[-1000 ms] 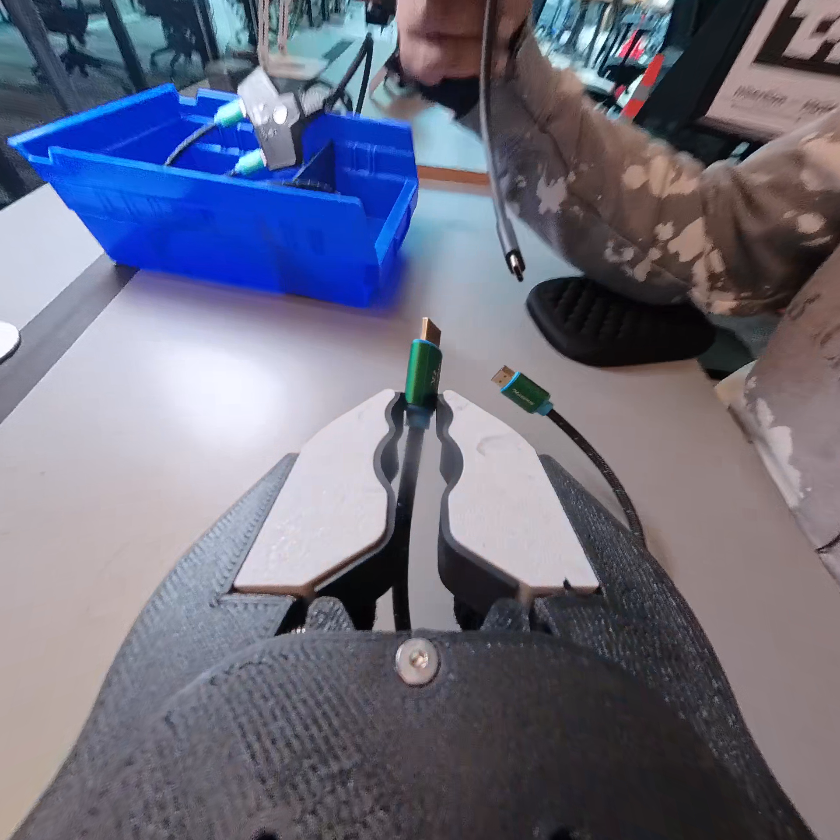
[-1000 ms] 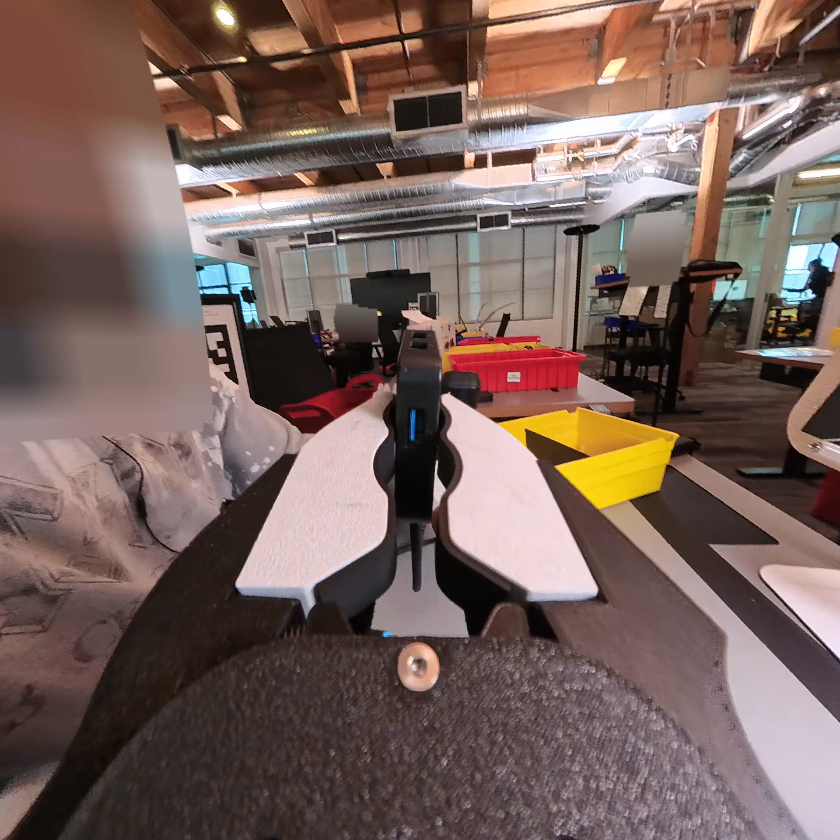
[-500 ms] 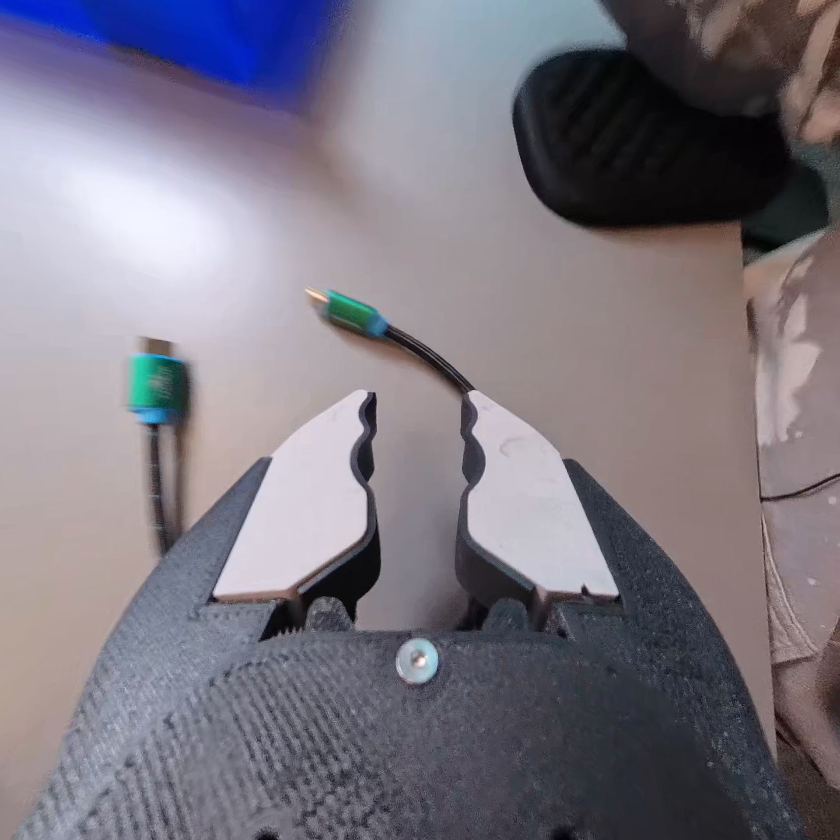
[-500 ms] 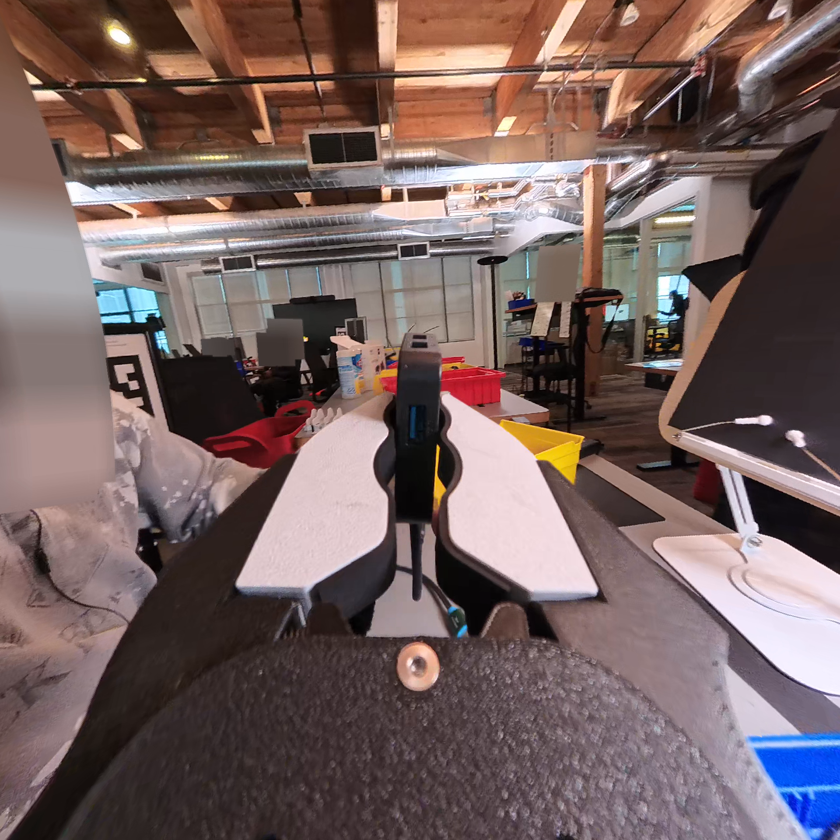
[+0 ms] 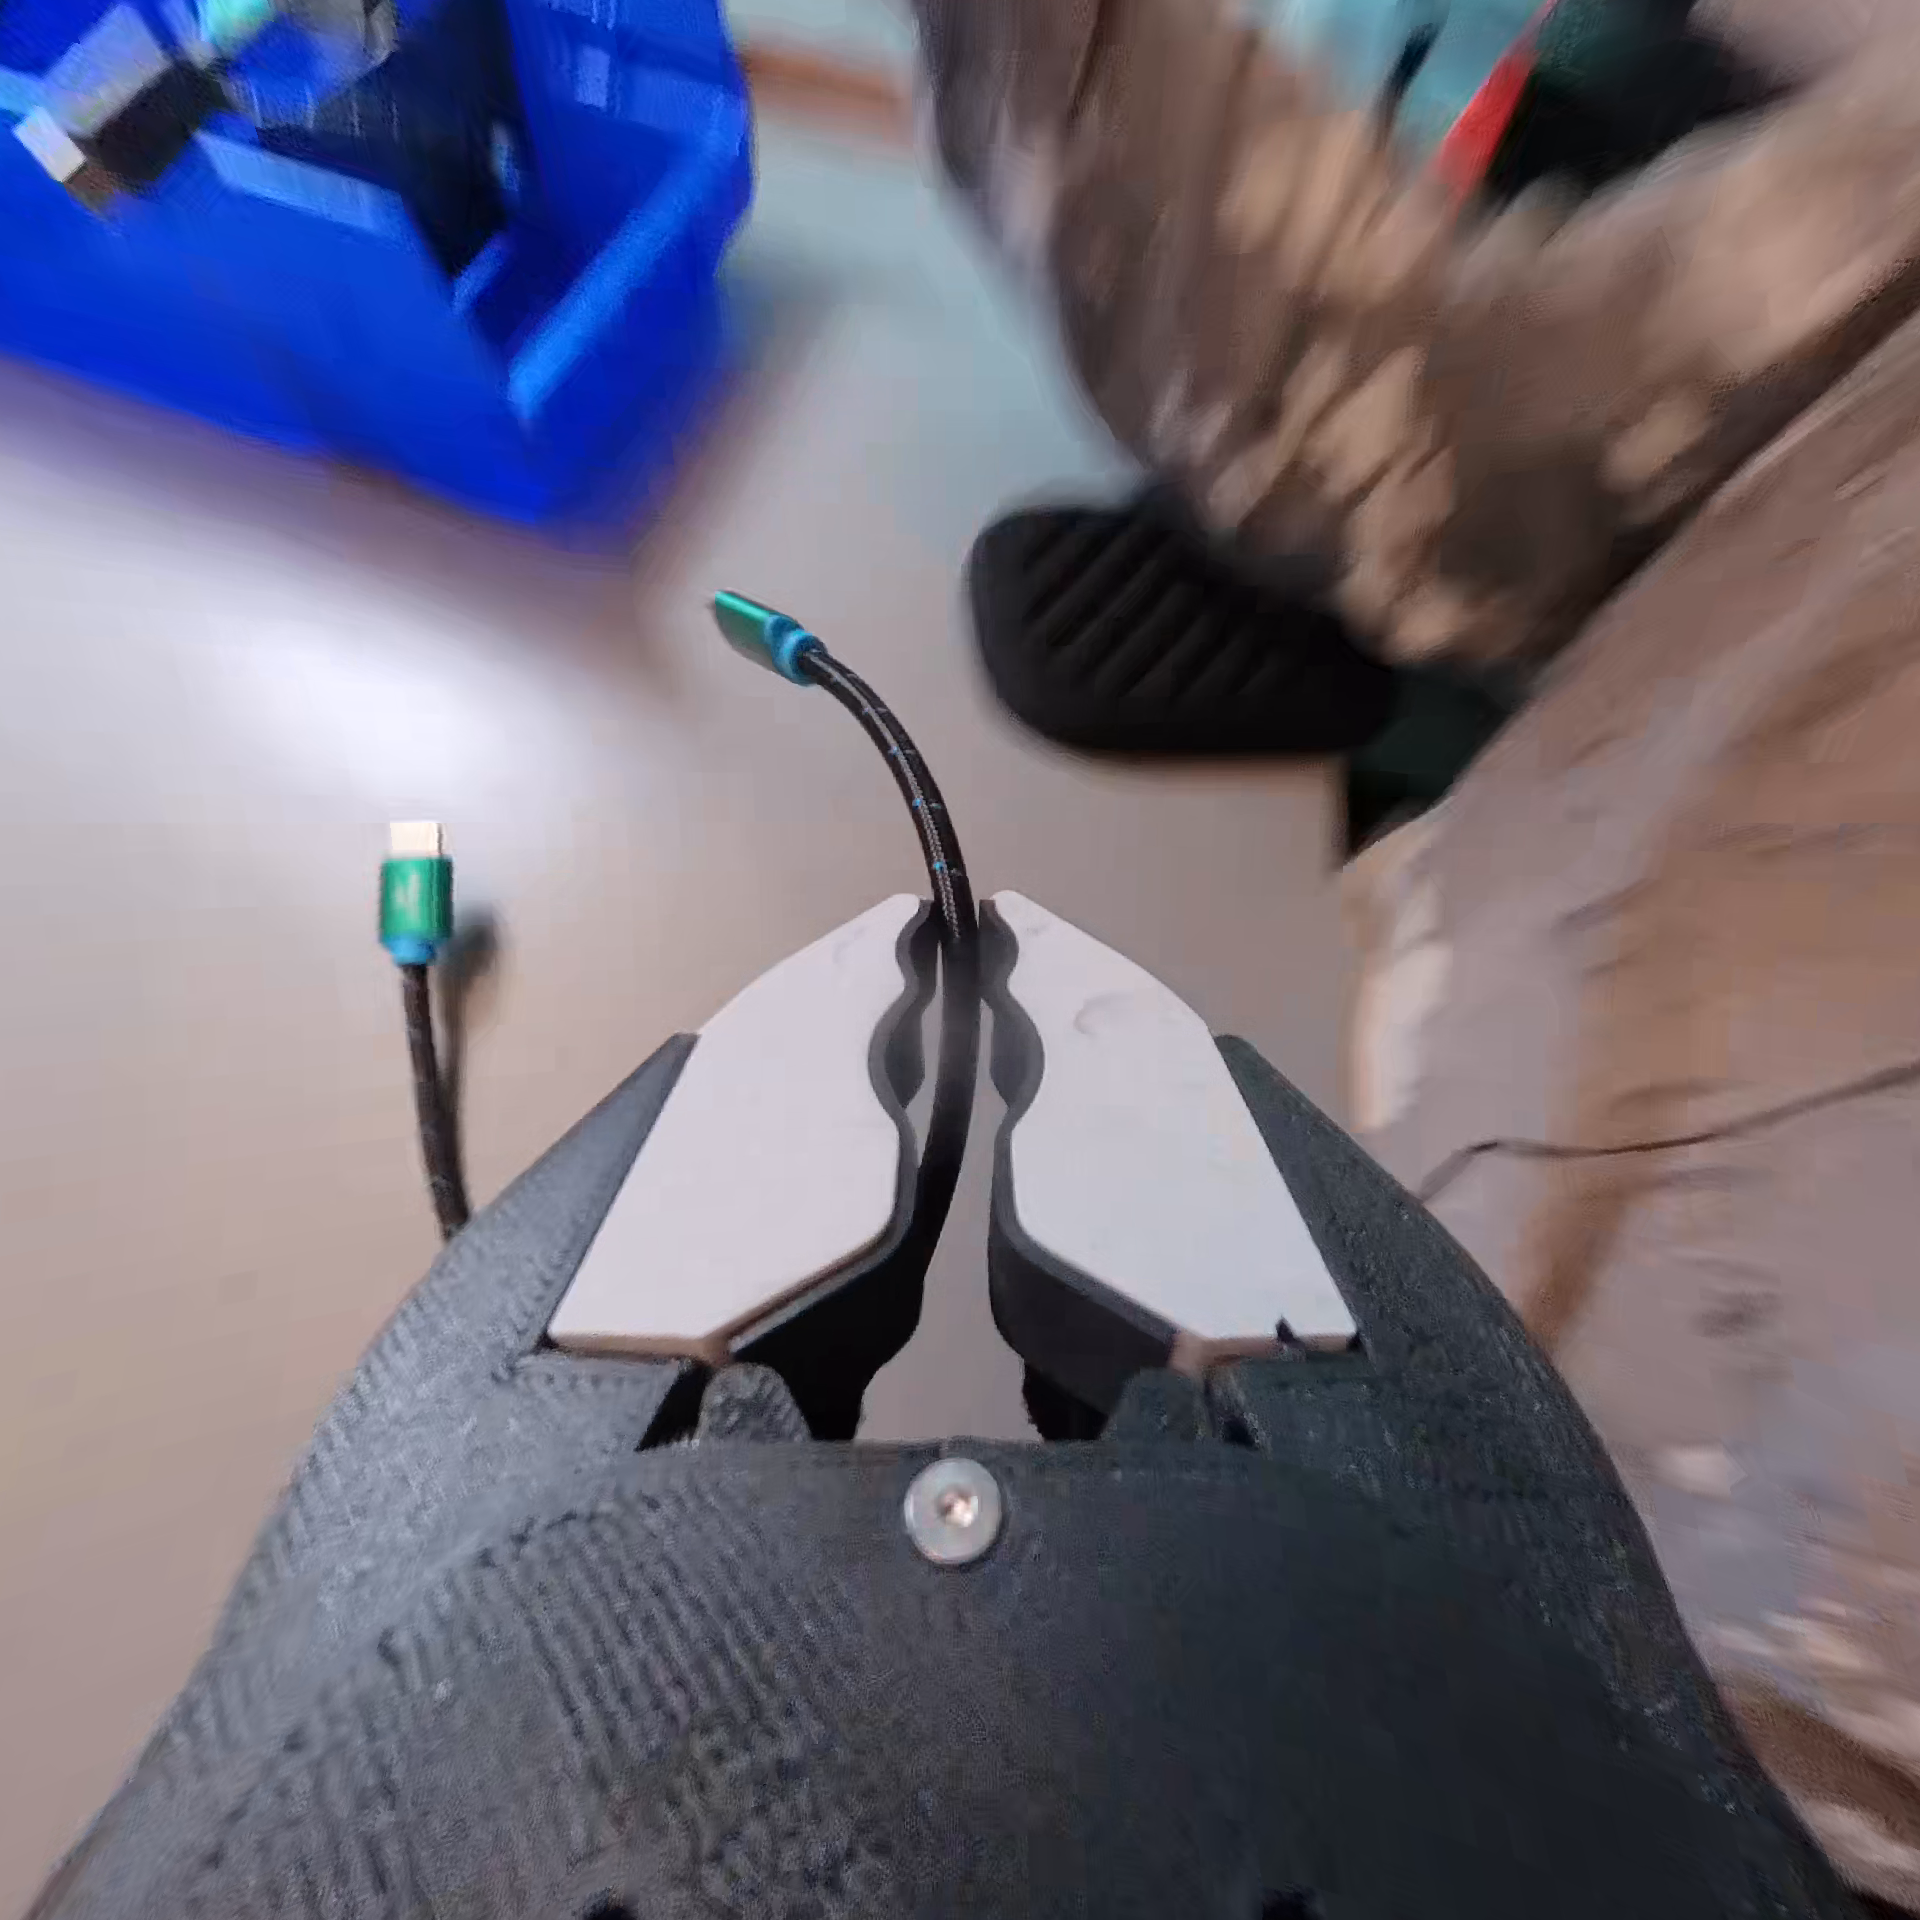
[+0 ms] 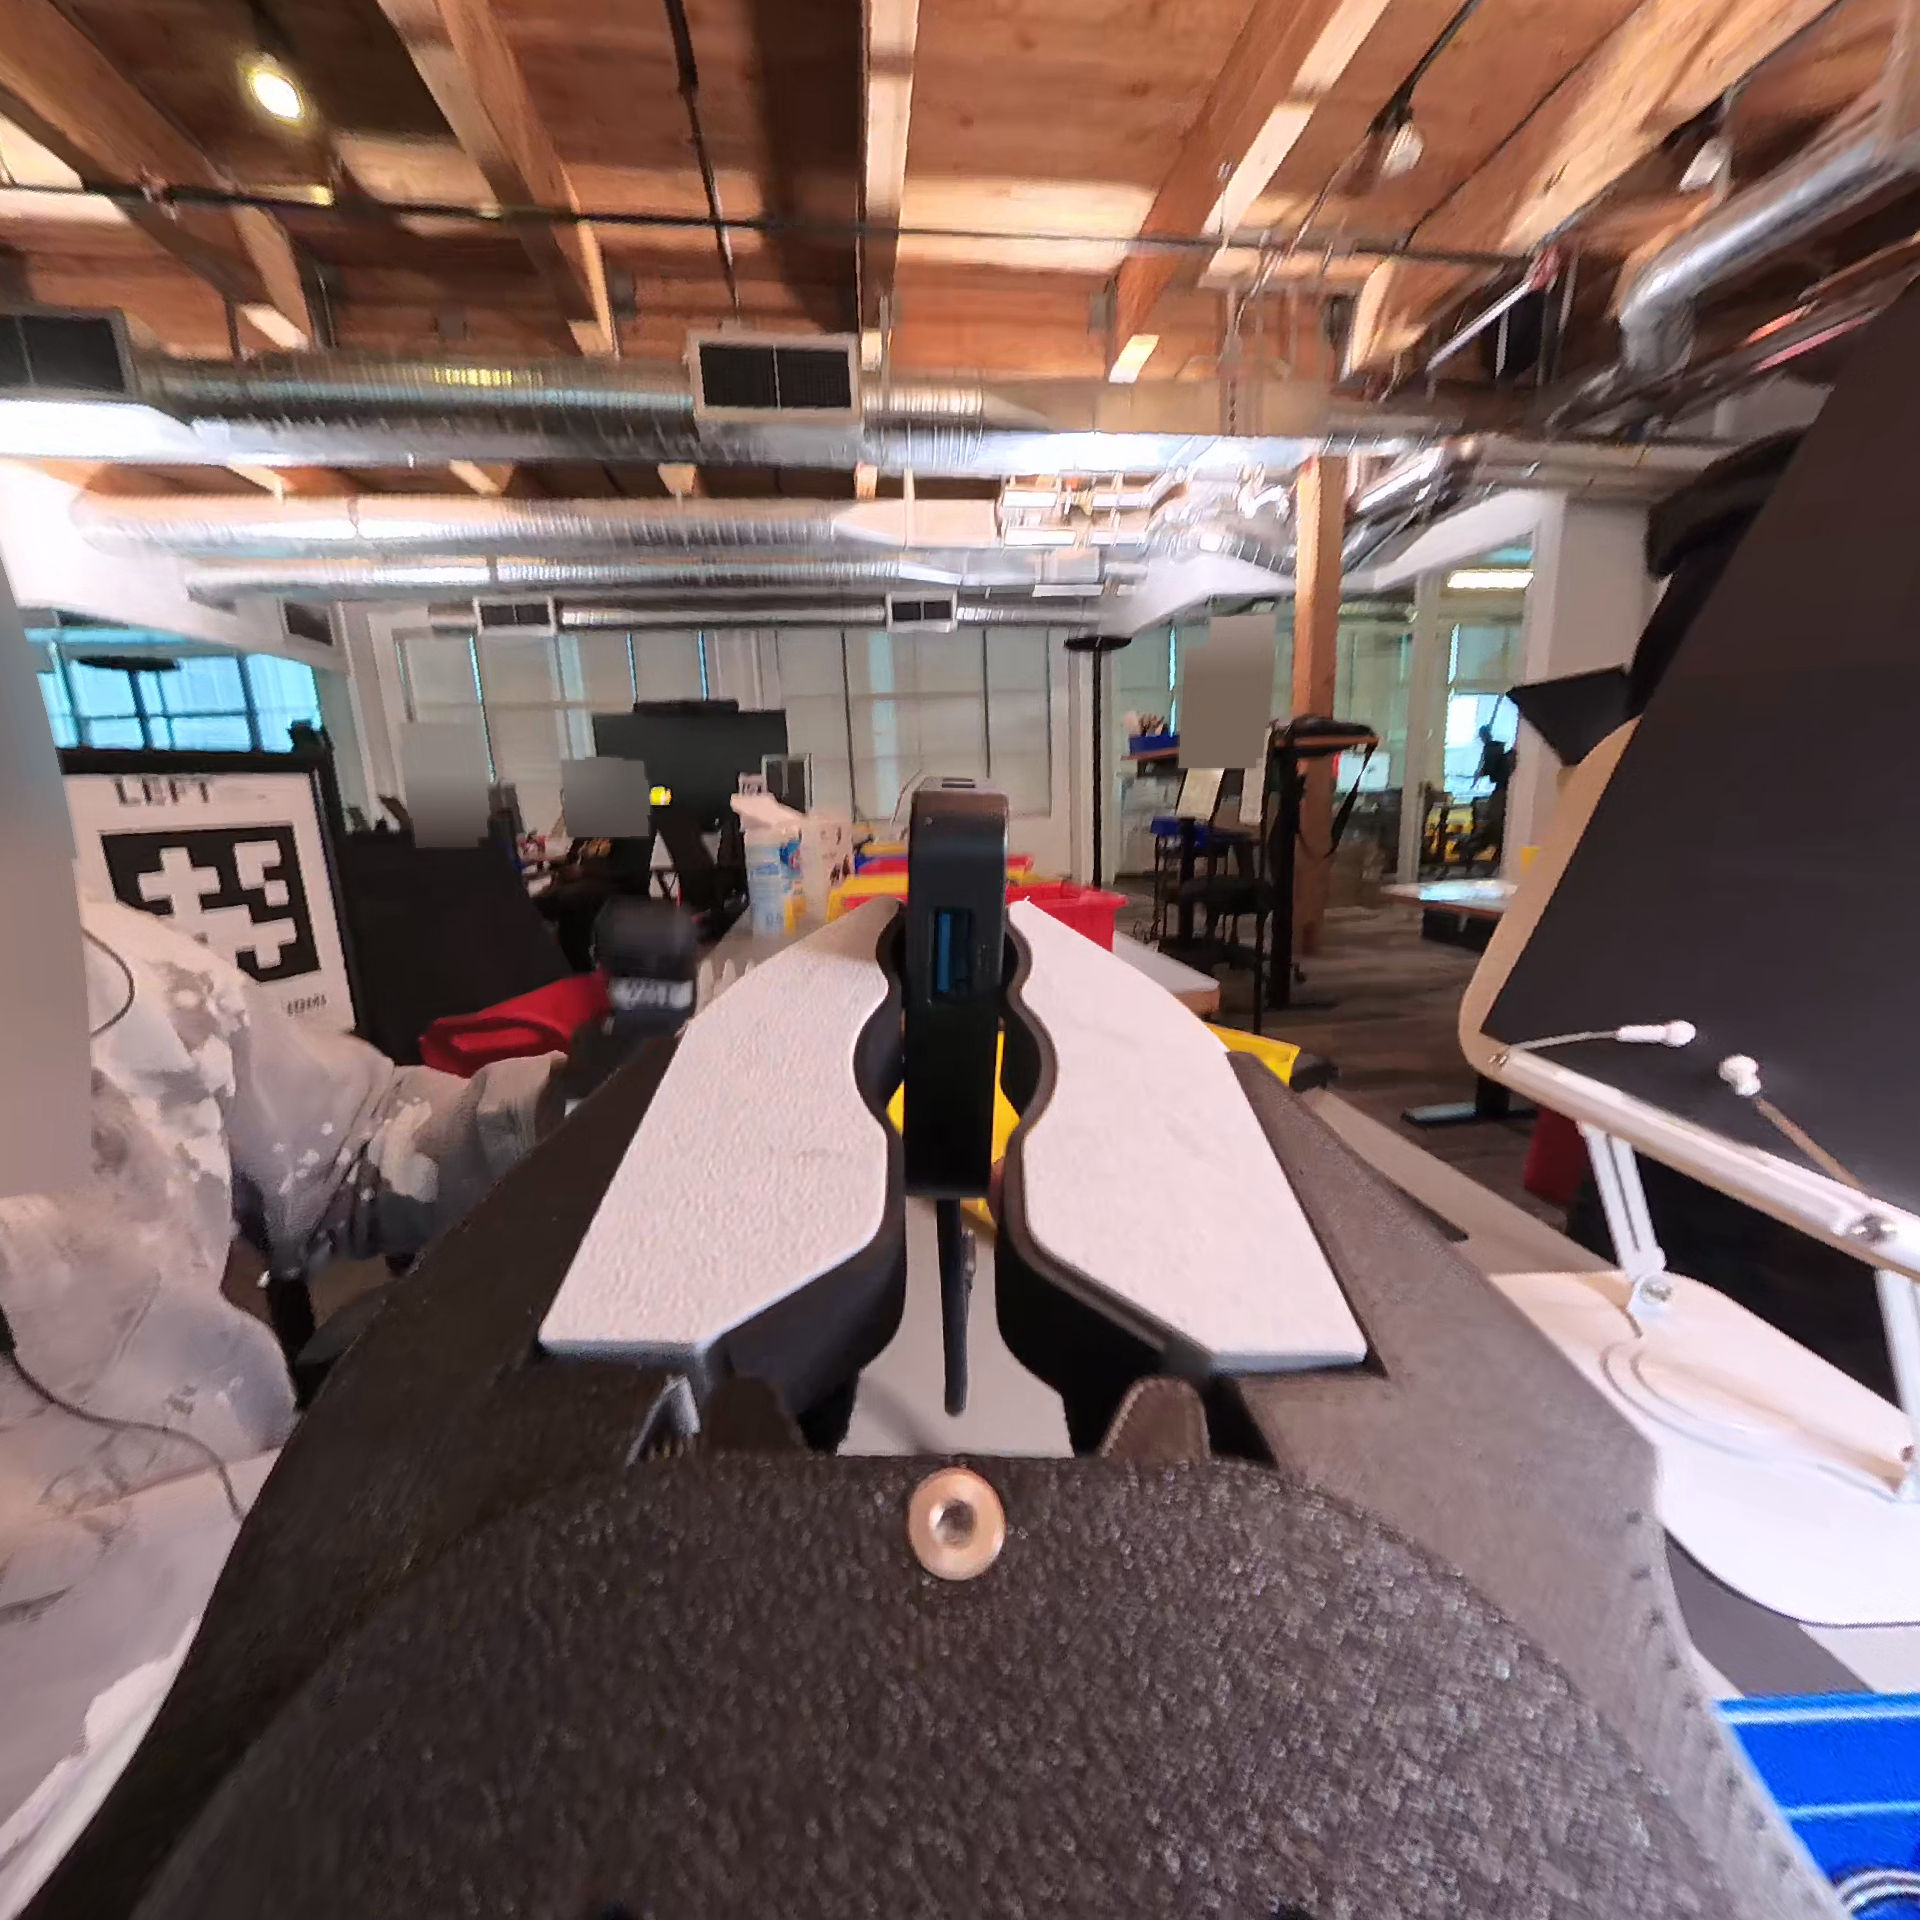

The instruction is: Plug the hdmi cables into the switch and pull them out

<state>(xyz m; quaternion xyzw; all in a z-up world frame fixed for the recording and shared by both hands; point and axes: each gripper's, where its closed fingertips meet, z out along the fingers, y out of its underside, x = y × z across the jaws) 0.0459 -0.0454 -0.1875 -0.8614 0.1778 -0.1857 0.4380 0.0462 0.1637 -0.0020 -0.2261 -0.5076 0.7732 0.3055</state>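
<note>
The left tool [image 5: 954, 914] is clenched on a braided black cable [image 5: 928, 821] whose green plug [image 5: 761, 636] arcs far-left above the desk [image 5: 208, 1039]. A second green-plugged cable [image 5: 418, 896] lies left, a blurred blue bin [image 5: 343, 260] beyond. The right tool [image 6: 954, 935] grips the black switch [image 6: 954, 997] upright.

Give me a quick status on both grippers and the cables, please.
Left gripper shut on braided cable, behind its green plug. Right gripper shut on black switch, held upright. Second cable loose on table. Nothing in the way.
</note>
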